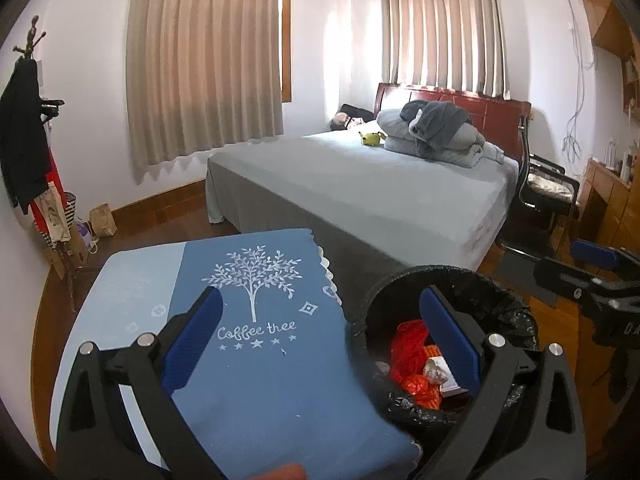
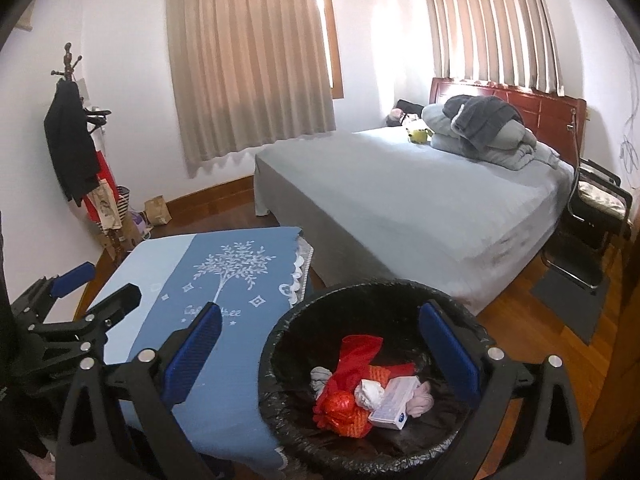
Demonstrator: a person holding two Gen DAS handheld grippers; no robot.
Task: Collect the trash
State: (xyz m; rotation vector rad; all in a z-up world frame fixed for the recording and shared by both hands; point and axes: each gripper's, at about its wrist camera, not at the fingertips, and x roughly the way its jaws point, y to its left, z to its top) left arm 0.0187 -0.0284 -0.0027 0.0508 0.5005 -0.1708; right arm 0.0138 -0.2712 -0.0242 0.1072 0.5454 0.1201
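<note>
Black-lined bin [image 2: 280,344] holds red wrappers [image 2: 352,396] and a box [image 2: 394,402]; our surface [image 1: 260,380] looks bare; both tools, left [image 1: 320,340] and right [image 2: 320,344], wide, empty. Task seems near done.

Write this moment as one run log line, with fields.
left gripper: open, empty | right gripper: open, empty | black lined trash bin: holds red plastic bag, white box | blue tablecloth: bare

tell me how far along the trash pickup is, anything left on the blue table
Mostly done, it seems: red plastic, a white box and crumpled tissue lie in the black-lined bin. Both the left gripper and right gripper are open and empty. No trash shows on the blue tablecloth.
</note>
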